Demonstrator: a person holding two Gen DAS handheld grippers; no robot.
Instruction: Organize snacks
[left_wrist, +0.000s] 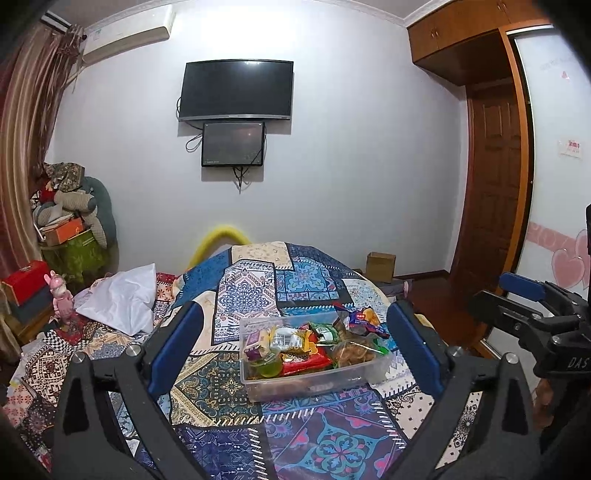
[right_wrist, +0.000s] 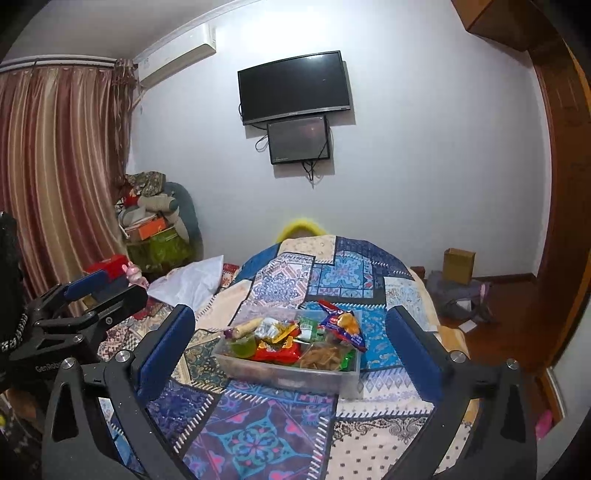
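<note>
Your left gripper (left_wrist: 295, 343) and right gripper (right_wrist: 291, 339) both hang wide apart and empty, raised clear of the quilt (left_wrist: 258, 288). Just beyond them the clear box (left_wrist: 314, 384) already holds the snacks (left_wrist: 306, 349), so the sorting looks nearly done

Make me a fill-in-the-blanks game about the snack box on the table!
1. The snacks sit in a clear plastic ____ on the patterned tablecloth.
2. Both tools, left and right, have their jaws ____ and hold nothing.
3. The red packet lies ____ the box.
4. On the wall hangs a black ____ above a smaller screen.

Missing words: box; open; inside; television
</note>
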